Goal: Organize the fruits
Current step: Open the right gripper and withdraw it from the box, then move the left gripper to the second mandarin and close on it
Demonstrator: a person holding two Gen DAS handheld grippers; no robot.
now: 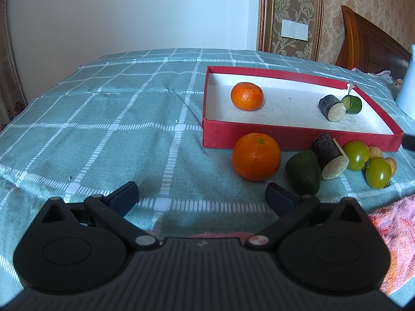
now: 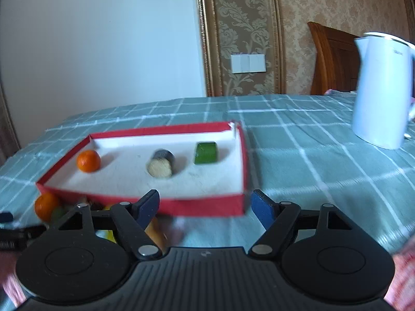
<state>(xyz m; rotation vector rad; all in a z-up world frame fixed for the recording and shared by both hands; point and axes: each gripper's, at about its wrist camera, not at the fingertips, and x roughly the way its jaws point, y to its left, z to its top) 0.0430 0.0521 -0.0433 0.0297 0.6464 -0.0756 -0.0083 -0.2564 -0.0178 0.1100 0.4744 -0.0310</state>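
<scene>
A red box [image 1: 223, 137] with a white floor lies on the checked cloth. It holds a small orange [image 1: 247, 96], a dark cut cylinder [image 1: 332, 108] and a green cucumber piece [image 1: 352, 104]. In front of the box lie a bigger orange [image 1: 256, 156], an avocado [image 1: 303, 172], a dark cut piece [image 1: 330, 159] and two green tomatoes [image 1: 359, 155]. My left gripper [image 1: 201, 195] stands open and empty, left of the avocado. In the right wrist view my right gripper [image 2: 206, 206] is open and empty before the box's [image 2: 202, 207] near wall.
A white kettle [image 2: 381, 90] stands on the cloth to the right of the box. A pink towel [image 1: 394, 230] lies at the near right. Small tan pieces [image 1: 374, 152] sit behind the tomatoes. A wooden headboard [image 1: 373, 44] and wall close the far side.
</scene>
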